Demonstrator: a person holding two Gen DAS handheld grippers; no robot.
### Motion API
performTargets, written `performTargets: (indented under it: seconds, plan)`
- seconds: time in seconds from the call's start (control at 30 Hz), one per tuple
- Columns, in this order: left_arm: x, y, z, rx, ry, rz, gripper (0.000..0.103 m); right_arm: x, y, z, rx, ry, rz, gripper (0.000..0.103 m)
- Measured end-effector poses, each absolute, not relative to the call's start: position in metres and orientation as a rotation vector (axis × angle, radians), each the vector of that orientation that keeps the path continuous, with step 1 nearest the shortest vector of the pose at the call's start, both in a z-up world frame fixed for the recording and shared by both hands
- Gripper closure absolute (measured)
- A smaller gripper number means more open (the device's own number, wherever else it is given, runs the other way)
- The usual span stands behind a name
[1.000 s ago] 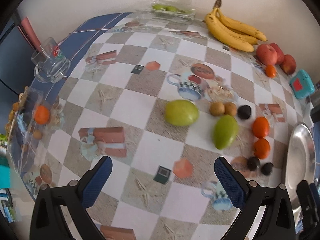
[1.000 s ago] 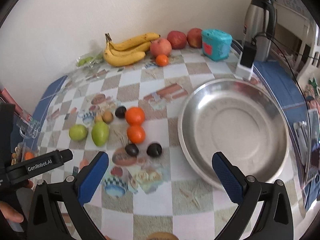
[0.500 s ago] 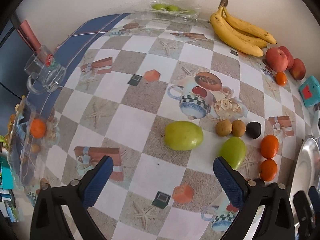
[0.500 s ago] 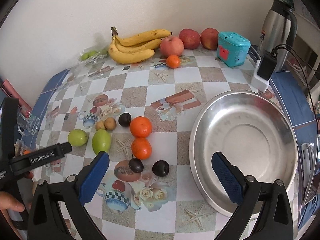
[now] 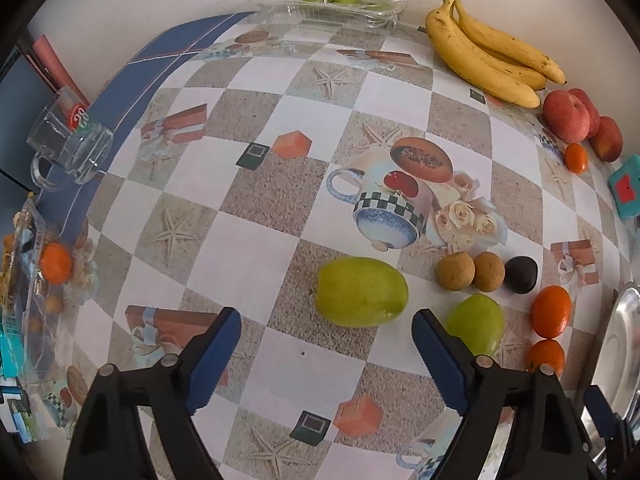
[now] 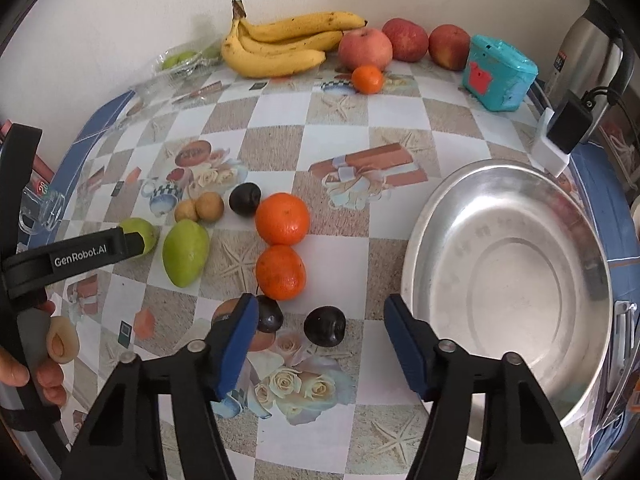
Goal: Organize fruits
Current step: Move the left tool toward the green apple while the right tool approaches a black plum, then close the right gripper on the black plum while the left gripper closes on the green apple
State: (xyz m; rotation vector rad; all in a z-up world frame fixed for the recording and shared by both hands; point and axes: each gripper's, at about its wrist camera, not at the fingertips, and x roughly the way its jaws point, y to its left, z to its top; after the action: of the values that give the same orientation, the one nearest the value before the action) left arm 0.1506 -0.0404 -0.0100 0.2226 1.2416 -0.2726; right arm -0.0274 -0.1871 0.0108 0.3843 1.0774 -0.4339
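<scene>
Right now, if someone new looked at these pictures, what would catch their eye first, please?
Probably the big empty steel basin at the right of the checked tablecloth, then the loose fruit beside it: two oranges, dark plums and green mangoes. Bananas and apples line the back wall.

Both my grippers drop closer to the fruit: left gripper (image 5: 326, 354) narrows near the green mango (image 5: 361, 291), right gripper (image 6: 320, 340) half-closes around a dark plum (image 6: 324, 326).

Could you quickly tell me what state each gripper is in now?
Left gripper: open, jaws just closing, holding nothing.
Right gripper: open, jaws just closing, nothing gripped.
</scene>
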Motion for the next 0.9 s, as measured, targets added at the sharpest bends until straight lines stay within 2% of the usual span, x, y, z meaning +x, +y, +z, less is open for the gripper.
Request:
performTargets:
  seconds: [0.2,0.6,0.83,0.9]
  plan:
    - [0.154,-0.044,-0.014,0.225,1.242,-0.290,0.022,-0.023,-0.186,0.006,0.377,1.093,-0.423,0.051]
    - [0.155,-0.056,-0.023,0.224,1.251,-0.319,0.032,-0.021,-0.187,-0.006,0.387,1.126,-0.408,0.063]
    - [0.155,-0.058,-0.036,0.195,1.281,-0.348,0.049,-0.021,-0.187,-0.012,0.403,1.140,-0.403,0.068]
    - [0.153,-0.058,-0.037,0.199,1.278,-0.351,0.050,-0.022,-0.189,-0.013,0.408,1.141,-0.407,0.068]
